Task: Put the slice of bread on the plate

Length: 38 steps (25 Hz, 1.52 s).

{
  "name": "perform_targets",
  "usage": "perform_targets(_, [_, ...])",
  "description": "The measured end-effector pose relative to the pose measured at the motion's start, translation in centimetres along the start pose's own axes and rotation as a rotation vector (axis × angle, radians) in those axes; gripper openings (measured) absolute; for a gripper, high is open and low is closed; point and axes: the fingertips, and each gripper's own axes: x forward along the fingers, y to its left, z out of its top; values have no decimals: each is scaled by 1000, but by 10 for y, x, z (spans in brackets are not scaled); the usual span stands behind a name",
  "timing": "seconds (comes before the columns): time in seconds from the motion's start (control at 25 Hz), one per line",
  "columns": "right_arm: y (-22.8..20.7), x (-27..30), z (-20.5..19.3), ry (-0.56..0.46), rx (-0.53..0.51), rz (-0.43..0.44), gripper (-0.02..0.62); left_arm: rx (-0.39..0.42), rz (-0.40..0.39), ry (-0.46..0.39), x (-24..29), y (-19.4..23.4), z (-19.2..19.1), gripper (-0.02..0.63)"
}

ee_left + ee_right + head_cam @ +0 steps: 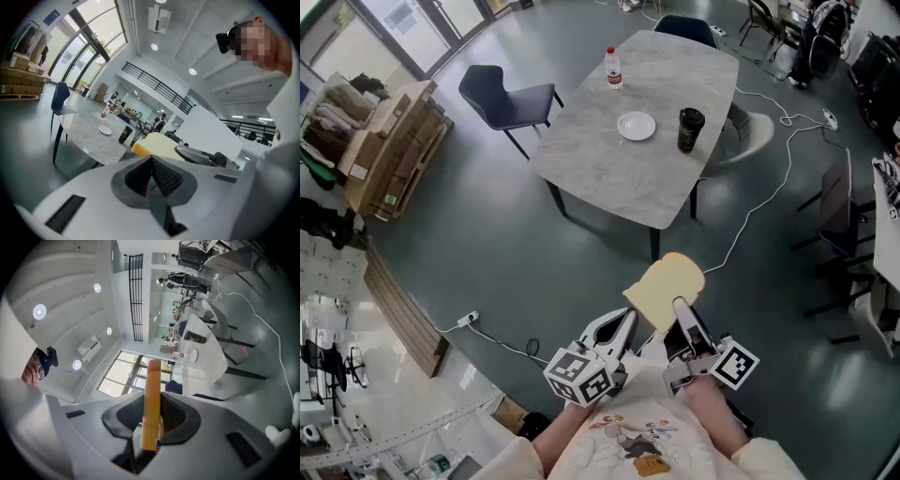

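Observation:
A pale yellow slice of bread (667, 289) stands out over the floor, well short of the table, with my right gripper (680, 317) shut on its near edge. In the right gripper view the bread (151, 399) stands edge-on between the pads. My left gripper (617, 330) sits just left of it, shut and empty; in the left gripper view its pads (159, 174) meet and the bread (157, 144) shows beyond. The small white plate (636, 126) lies on the grey marble table (609, 178) far ahead. The plate also shows in both gripper views (105, 131) (193, 356).
On the table a water bottle (613, 67) stands behind the plate and a black cup (690, 129) to its right. A dark blue chair (508, 98) stands left of the table. A white cable (764, 202) runs over the floor at the right. Cardboard boxes (389, 141) are stacked far left.

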Motion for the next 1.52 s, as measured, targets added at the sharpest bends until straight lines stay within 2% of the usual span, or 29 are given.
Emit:
perform_targets(0.28, [-19,-19,14,-30,37,-40,97,-1,8,28,19,-4,-5,9])
perform_targets(0.48, [-23,-28,20,-24,49,-37,97,8,23,38,26,-12,-12,9])
perform_targets(0.64, [-44,-36,31,1,80,-32,97,27,43,50,36,-16,-23,9])
perform_targets(0.8, [-57,-44,34,-13,118,-33,97,41,56,90,37,-20,-38,9])
perform_targets(1.0, [-71,-38,47,-23,124,-47,97,59,45,106,59,-18,-30,9])
perform_targets(1.16, [-86,-25,50,-28,154,-94,97,35,19,136,76,-7,-32,9])
perform_targets(1.32, [-92,9,61,-32,143,-140,98,-16,13,113,100,23,-9,9])
perform_targets(1.52, [-85,83,80,-7,102,-176,97,-61,0,45,132,67,52,9])
